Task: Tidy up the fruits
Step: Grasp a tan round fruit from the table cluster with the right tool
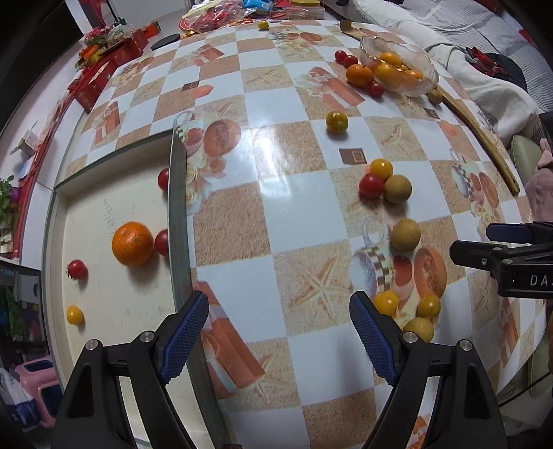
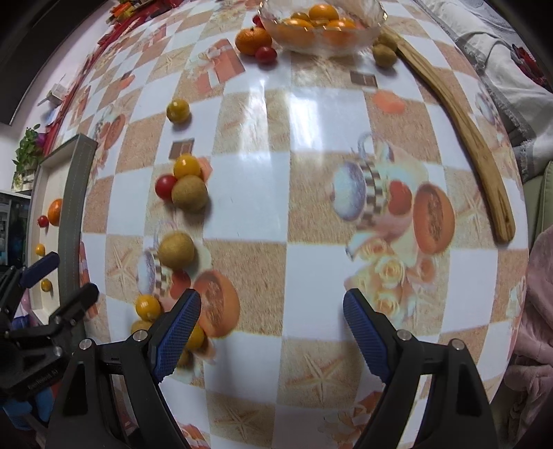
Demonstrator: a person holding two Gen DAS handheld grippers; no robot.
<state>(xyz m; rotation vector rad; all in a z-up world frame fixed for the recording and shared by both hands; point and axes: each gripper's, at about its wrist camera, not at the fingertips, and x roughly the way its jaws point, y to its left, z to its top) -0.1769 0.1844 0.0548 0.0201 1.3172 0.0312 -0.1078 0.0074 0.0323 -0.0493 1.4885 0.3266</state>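
My left gripper (image 1: 280,331) is open and empty above the checkered tablecloth, beside the tray's rim. My right gripper (image 2: 271,328) is open and empty; it also shows at the right edge of the left wrist view (image 1: 470,241). A glass bowl (image 1: 397,69) of oranges stands at the far right, also in the right wrist view (image 2: 321,20). A white tray (image 1: 114,304) on the left holds an orange (image 1: 132,243), red tomatoes (image 1: 76,269) and a yellow tomato (image 1: 74,314). Loose fruit lies between: a red tomato (image 1: 371,185), brown longans (image 1: 405,235), yellow tomatoes (image 1: 386,302).
A long wooden spatula (image 2: 459,121) lies along the table's right side. Red boxes and packets (image 1: 110,58) crowd the far left edge. Cushions and cloth (image 1: 484,45) lie beyond the right edge. An orange (image 2: 252,39) and a red tomato (image 2: 265,53) sit beside the bowl.
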